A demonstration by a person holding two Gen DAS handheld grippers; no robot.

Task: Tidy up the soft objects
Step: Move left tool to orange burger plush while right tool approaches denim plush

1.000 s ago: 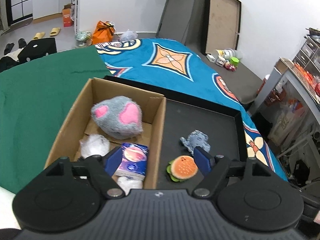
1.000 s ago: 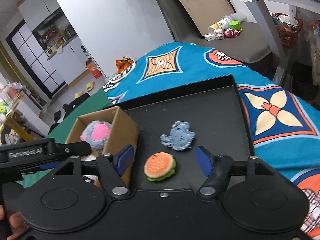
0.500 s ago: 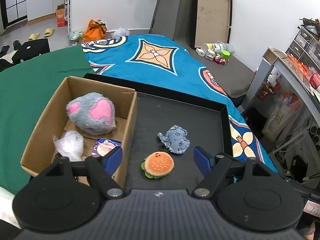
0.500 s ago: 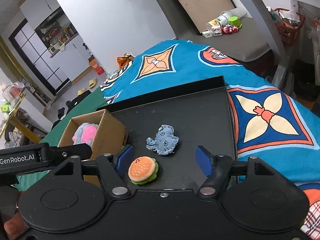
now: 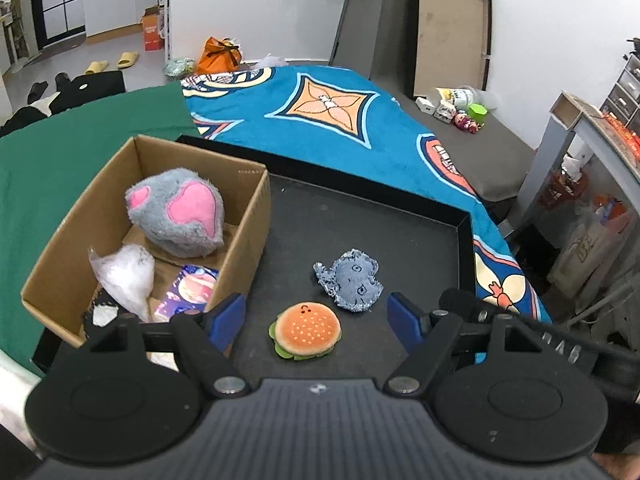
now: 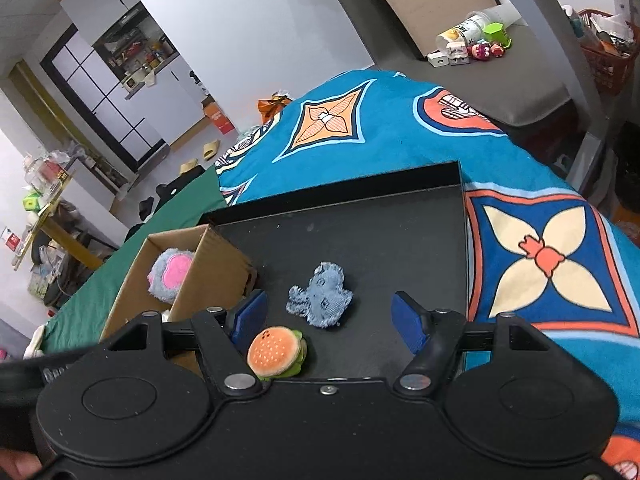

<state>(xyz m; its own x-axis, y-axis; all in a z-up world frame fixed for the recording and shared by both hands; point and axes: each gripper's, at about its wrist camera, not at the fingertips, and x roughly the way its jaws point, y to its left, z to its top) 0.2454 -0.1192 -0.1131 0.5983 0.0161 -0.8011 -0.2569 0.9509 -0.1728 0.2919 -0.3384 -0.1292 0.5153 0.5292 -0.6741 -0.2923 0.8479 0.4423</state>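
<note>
Burger plush (image 6: pixel 277 351) partly behind right gripper (image 6: pixel 326 322).

Left hand-held gripper (image 5: pixel 316 322): matte black body with a ribbed central plate bearing a small emblem, two round raised discs at its sides, silver pivot screws on angled black linkages, and blue finger pads (image 5: pixel 228 318). Right hand-held gripper (image 6: pixel 326 318): the same black housing with smooth discs, silver screws along the front edge, and blue pads (image 6: pixel 408 322). White lettering marks a black bar at the left edge of the right wrist view. Bare skin shows at that view's lower left corner.
</note>
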